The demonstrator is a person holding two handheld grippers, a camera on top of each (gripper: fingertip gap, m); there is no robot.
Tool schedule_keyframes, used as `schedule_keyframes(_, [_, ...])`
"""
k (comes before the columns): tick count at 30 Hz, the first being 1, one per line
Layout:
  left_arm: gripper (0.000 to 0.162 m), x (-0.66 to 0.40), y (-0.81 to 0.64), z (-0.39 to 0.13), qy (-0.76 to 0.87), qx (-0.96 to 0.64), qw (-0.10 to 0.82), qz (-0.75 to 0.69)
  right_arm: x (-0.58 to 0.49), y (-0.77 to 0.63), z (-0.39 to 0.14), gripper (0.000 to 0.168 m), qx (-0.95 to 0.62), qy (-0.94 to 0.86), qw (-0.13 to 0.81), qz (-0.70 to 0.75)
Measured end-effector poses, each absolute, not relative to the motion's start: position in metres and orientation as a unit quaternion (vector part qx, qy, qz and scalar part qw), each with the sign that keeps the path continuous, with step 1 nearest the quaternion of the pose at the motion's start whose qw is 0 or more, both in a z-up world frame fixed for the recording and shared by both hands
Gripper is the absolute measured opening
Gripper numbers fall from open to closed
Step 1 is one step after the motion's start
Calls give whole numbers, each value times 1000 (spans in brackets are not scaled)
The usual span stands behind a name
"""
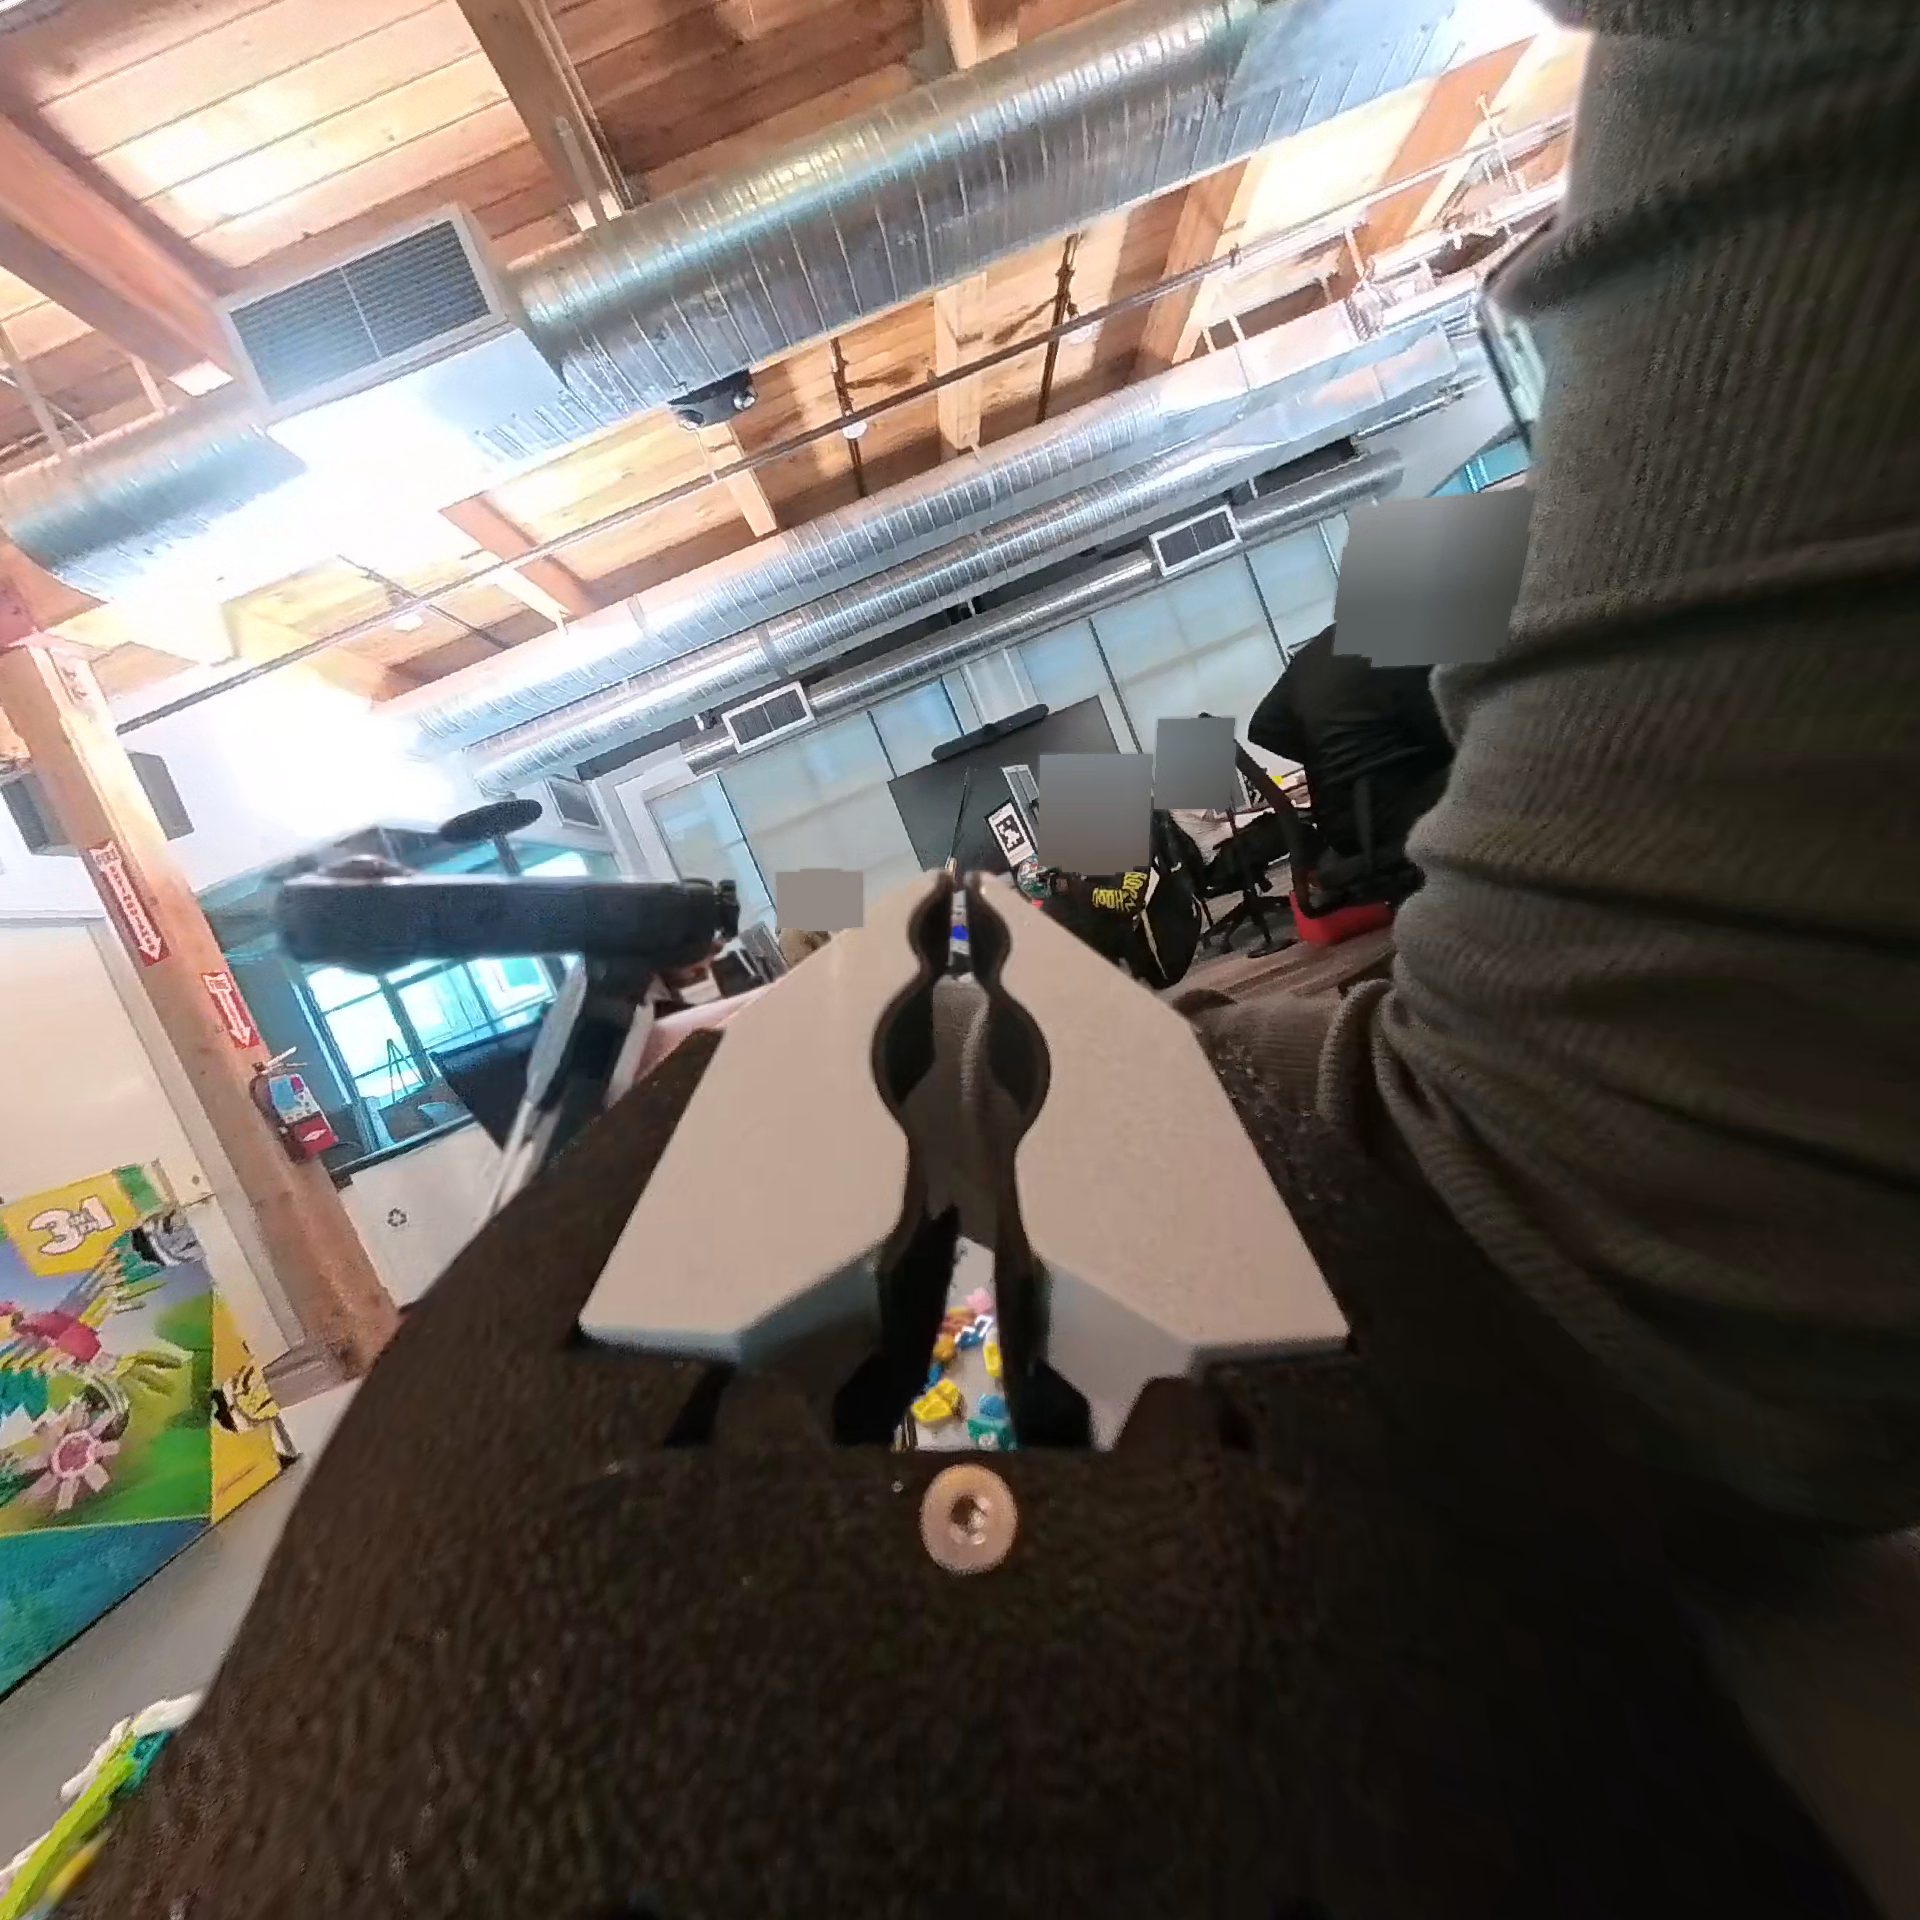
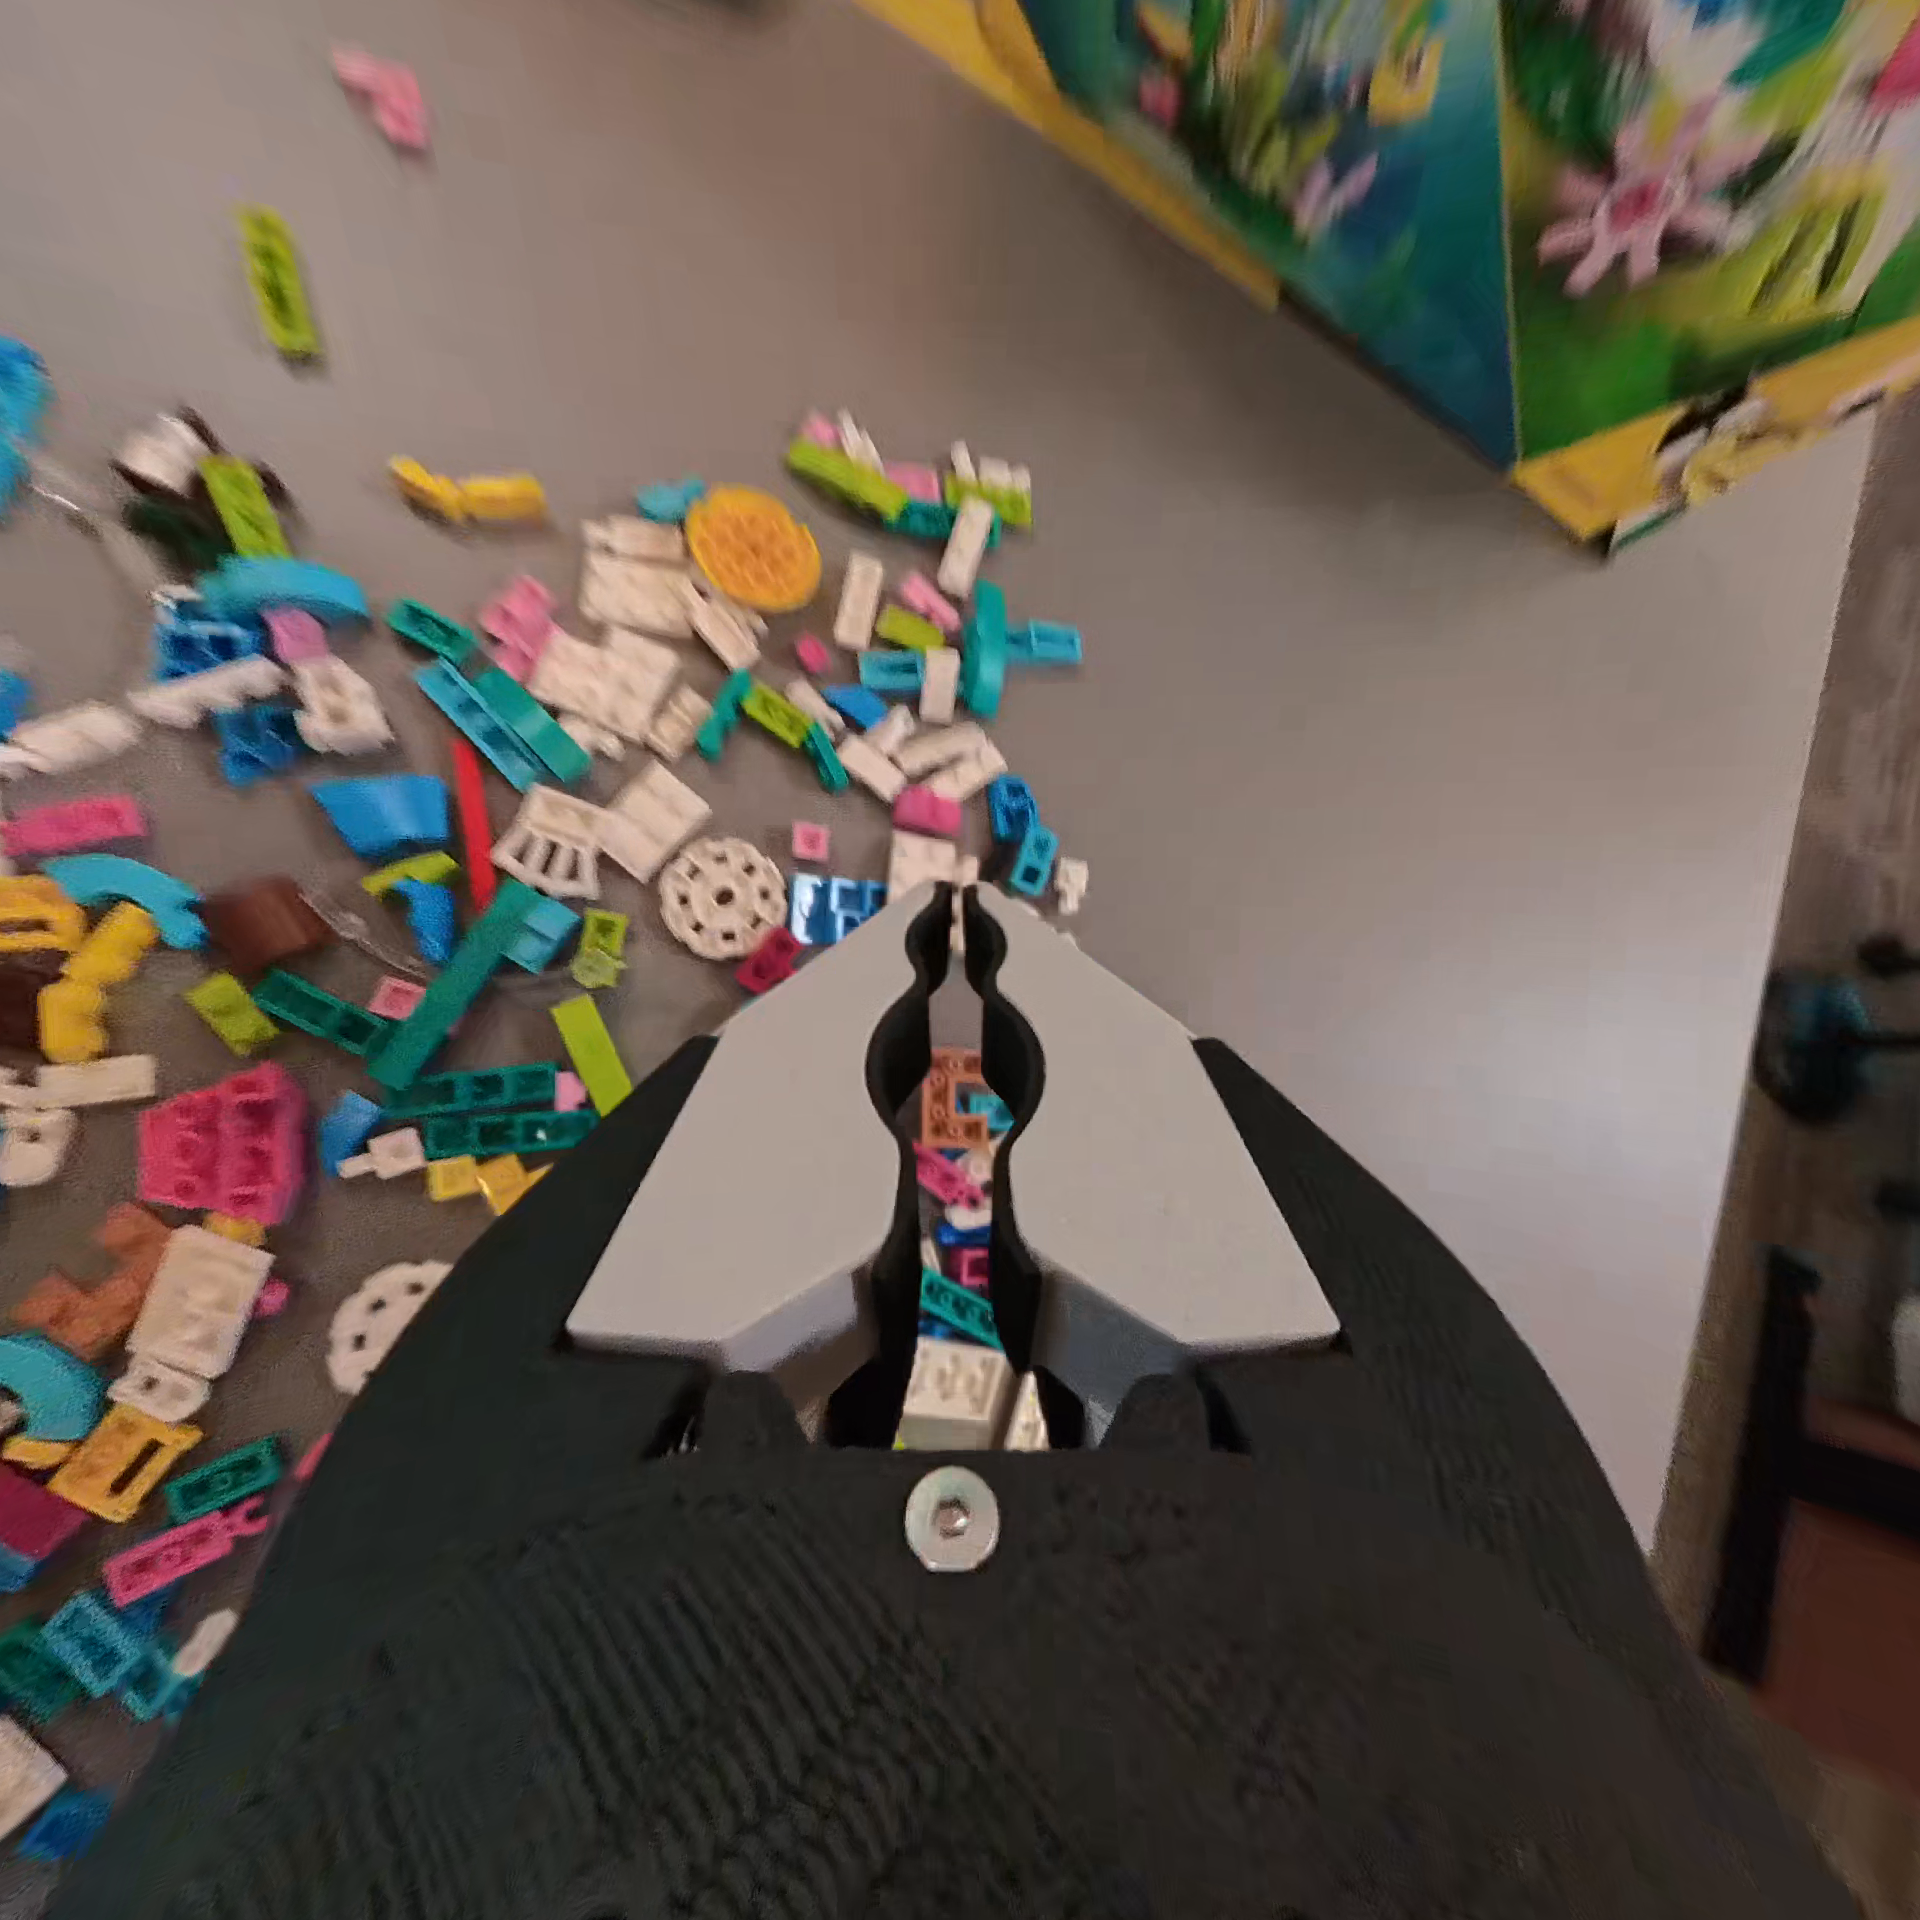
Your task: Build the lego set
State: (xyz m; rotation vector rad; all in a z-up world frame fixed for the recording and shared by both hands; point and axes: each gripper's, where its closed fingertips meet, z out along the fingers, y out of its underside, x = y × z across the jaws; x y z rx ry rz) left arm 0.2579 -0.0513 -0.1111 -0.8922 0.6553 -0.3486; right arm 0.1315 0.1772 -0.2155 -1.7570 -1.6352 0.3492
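Observation:
My right gripper is shut, its tips low over the right edge of a spread of loose lego pieces on the grey table. Small white and blue pieces lie just past the tips. The view is blurred by motion. My left gripper is shut and tilted up towards the room and ceiling, away from the table. A few loose pieces show under it through the gap between its fingers.
The colourful lego box stands at the table's far right and also shows in the left wrist view. An olive knitted sleeve fills the right of that view, and a black handle is at its left. People sit in the background.

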Motion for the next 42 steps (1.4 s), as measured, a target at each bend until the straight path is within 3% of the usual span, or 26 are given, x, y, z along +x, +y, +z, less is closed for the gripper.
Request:
schedule_keyframes(18, [0,242,-40,-111,265,-444,835,-187,130,194,-220,8,-671,-631,385,56])
schedule_keyframes(24, [0,244,-41,-112,272,-443,834,-185,113,178,-206,3,-665,-621,394,130])
schedule_keyframes(34, [0,242,-41,-110,270,-441,837,-179,115,176,-202,0,-644,-650,397,70])
schedule_keyframes(42, [0,244,-41,-111,274,-441,836,-179,111,170,-198,0,-655,-637,392,104])
